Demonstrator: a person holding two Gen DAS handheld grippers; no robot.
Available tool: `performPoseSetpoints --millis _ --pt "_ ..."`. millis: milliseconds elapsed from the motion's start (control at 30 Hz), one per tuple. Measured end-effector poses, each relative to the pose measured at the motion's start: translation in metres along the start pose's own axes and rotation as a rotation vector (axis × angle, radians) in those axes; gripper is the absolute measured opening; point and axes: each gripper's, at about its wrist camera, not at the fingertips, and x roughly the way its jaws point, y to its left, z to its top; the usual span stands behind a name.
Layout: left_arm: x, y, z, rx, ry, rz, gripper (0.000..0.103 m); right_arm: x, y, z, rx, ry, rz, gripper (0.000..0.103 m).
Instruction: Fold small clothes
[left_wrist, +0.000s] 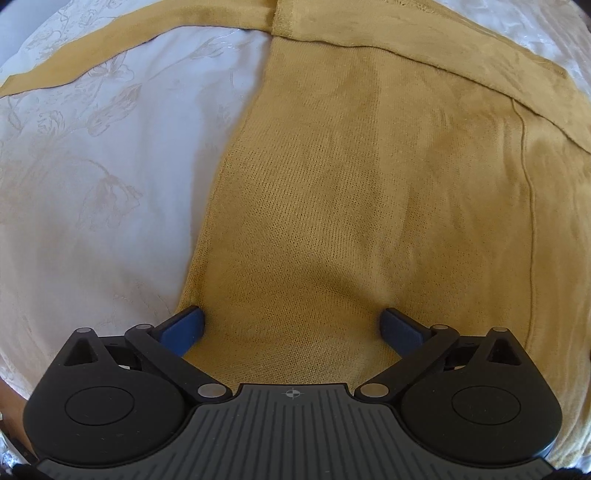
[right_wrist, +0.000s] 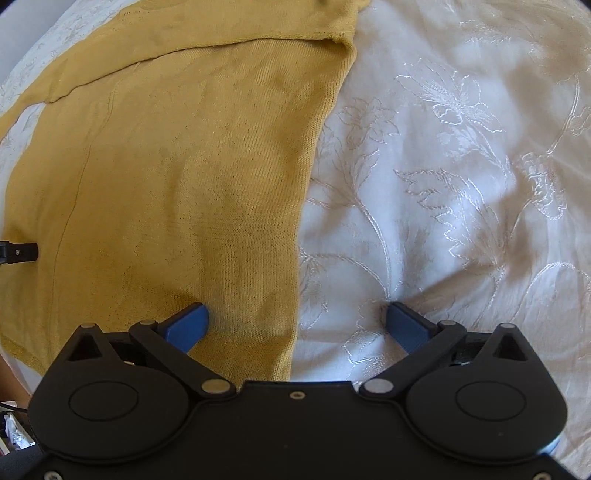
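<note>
Left gripper jaws spread wide, blue pads resting down on mustard knit top, nothing pinched. Right gripper also wide, straddling top's right edge: one pad on knit, other on white embroidered bedspread. Top lies flat on bedspread, sleeve stretched out at far left.

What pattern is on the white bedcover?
Tone-on-tone embroidered flowers on the white bedcover, clearest in the right wrist view.

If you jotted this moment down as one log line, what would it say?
mustard knit garment flat on white floral bedspread | left gripper open over garment | right gripper open, straddling garment's side edge | nothing gripped
</note>
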Motion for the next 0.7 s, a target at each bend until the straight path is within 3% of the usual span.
performPoseSetpoints --millis 367,600,667,700 --pt "-0.005 -0.004 -0.007 -0.015 -0.017 0.021 0.103 0.006 0.011 0.007 0.037 -0.006 -0.044 0.103" --pt "-0.011 0.001 0.003 0.013 0.026 -0.01 0.103 0.004 0.007 0.005 0.054 -0.021 -0.03 0.103" --pt "-0.021 0.005 0.004 0.027 -0.011 -0.027 0.1 0.002 0.0 0.007 0.082 -0.017 -0.025 0.103" --pt "-0.026 0.008 0.006 0.038 -0.03 -0.033 0.092 0.0 -0.003 0.011 0.101 -0.016 -0.031 0.102"
